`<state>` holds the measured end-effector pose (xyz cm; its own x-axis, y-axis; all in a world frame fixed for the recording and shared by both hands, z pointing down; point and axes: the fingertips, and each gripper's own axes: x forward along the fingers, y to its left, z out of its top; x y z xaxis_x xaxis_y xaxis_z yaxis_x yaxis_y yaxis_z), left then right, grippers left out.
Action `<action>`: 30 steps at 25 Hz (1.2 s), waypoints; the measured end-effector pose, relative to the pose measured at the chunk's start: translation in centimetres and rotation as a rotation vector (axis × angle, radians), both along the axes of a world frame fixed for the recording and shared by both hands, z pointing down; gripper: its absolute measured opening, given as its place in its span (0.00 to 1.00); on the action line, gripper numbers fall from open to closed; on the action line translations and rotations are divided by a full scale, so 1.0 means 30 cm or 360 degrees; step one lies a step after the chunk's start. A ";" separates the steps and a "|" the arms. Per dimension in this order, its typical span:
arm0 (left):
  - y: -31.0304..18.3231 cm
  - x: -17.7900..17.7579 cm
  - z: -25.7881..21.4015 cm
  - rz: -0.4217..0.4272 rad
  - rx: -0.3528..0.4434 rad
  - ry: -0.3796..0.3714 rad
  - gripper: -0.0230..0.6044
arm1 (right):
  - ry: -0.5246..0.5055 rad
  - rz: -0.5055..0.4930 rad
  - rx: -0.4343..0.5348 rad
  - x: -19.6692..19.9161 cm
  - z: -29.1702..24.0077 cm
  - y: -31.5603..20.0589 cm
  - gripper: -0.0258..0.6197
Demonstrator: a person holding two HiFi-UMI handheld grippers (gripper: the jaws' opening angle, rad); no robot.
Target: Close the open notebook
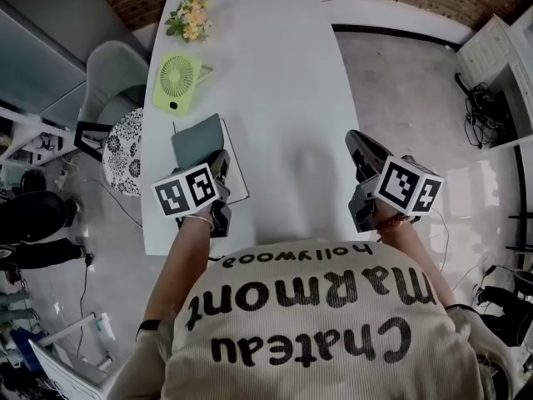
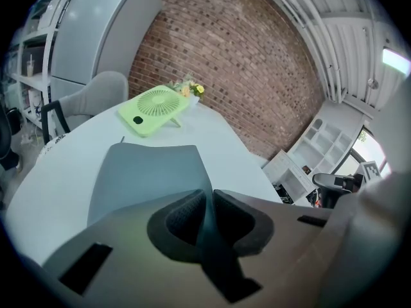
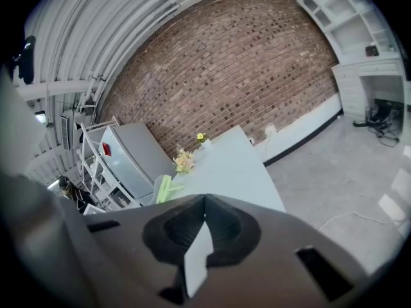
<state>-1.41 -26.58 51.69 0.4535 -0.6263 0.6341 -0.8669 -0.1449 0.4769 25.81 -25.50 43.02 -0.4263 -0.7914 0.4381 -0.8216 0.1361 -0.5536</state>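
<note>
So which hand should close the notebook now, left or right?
Left. The left hand-held gripper is pinching the grey cover of the notebook, so it probably only has to swing the cover down. The right hand-held gripper sits off to the side, jaws together, holding nothing.

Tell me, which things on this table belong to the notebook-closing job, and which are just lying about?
Part of the job:
- grey-covered paper notebook, cover lifted off its white page
- left gripper, shut on that cover

Just lying about:
- light-green plastic desk fan
- small bunch of yellow flowers
- right gripper, shut, empty, away from the notebook
</note>
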 end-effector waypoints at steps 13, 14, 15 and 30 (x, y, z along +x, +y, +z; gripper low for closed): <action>-0.009 0.035 0.061 -0.0049 -0.0019 -0.0152 0.12 | 0.0048 0.0054 -0.0038 0.104 0.015 0.074 0.04; -0.011 0.035 0.063 -0.0051 -0.0013 -0.0170 0.12 | 0.0039 0.0051 -0.0045 0.106 0.022 0.080 0.04; -0.013 0.036 0.065 -0.0052 -0.0009 -0.0188 0.12 | 0.0026 0.0045 -0.0053 0.107 0.029 0.086 0.04; -0.010 0.045 0.120 0.0008 -0.0080 -0.0237 0.15 | 0.0031 0.0067 -0.0054 0.059 0.010 0.128 0.04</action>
